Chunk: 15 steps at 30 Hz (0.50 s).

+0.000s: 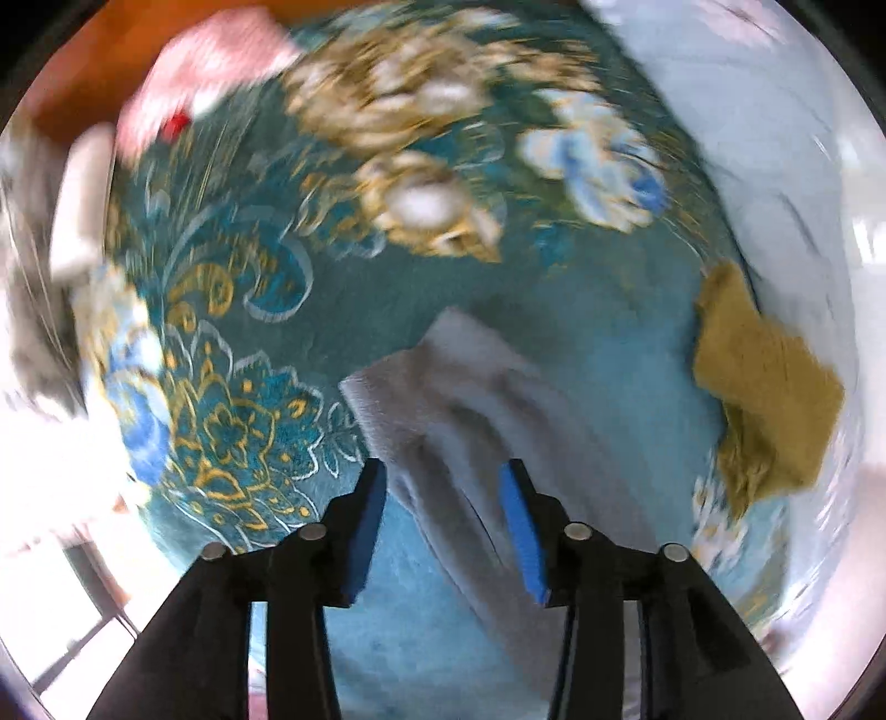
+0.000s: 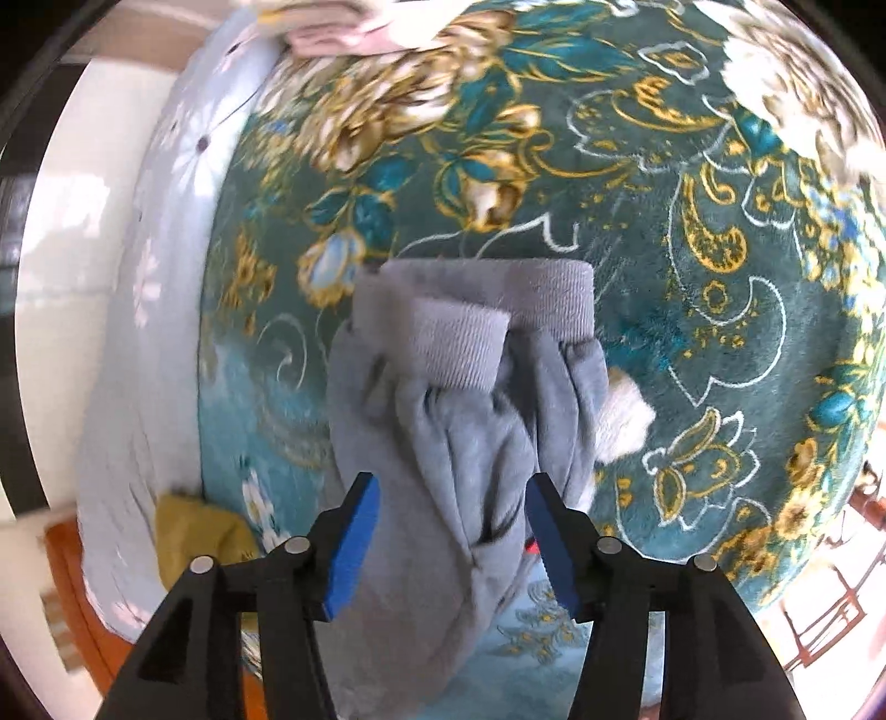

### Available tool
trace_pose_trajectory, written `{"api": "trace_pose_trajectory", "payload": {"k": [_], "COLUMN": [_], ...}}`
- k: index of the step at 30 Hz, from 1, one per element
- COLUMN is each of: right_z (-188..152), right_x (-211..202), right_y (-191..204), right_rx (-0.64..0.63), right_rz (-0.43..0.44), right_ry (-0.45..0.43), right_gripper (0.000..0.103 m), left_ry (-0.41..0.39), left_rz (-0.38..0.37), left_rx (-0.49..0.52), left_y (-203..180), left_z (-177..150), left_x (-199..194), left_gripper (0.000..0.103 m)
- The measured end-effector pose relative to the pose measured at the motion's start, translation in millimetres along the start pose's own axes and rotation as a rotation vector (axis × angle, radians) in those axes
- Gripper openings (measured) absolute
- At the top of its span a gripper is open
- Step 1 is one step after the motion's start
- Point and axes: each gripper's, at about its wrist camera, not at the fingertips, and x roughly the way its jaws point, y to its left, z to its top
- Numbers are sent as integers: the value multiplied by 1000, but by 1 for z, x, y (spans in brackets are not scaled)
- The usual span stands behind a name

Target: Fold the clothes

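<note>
A grey garment (image 2: 459, 421) with ribbed cuffs lies folded on the teal floral blanket (image 2: 664, 277); its ribbed band (image 2: 487, 293) is at the far end. My right gripper (image 2: 451, 498) hangs above it, jaws open, blue pads clear of the cloth. In the left wrist view the same grey garment (image 1: 470, 399) lies below my left gripper (image 1: 448, 487), which is open with nothing pinched between its pads. A white lining bit (image 2: 623, 415) pokes out at the garment's right side.
A mustard-yellow cloth (image 1: 769, 387) lies near the blanket's edge, also seen as yellow cloth (image 2: 194, 531). Pink folded clothes (image 1: 205, 83) sit far left, pink pile (image 2: 343, 27) at the top. A pale flowered sheet (image 2: 160, 277) borders the blanket.
</note>
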Motion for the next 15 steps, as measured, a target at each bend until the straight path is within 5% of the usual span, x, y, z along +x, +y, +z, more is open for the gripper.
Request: {"api": "trace_pose_trajectory", "payload": {"k": [5,7,11,15], "right_z": [16,21,28,29], "right_x": [25,35,51,57], "right_y": [8,11,12,16], "right_rx": [-31,-48,-72,-122], "right_rz": [-5,-32,-45,-93], "right_ry": [26,38,71,101], "right_gripper": [59,59,57,15], "left_ry": [-182,-203,-123,-94], "left_rz": [113,64,32,86], "left_rx": [368,387,272,260], "left_y": [-52,-67,-70,-71], "left_z": [-60,-75,-94,-116], "left_x": [-51,-58,-56,-63], "left_gripper": [48,48,48,48]}}
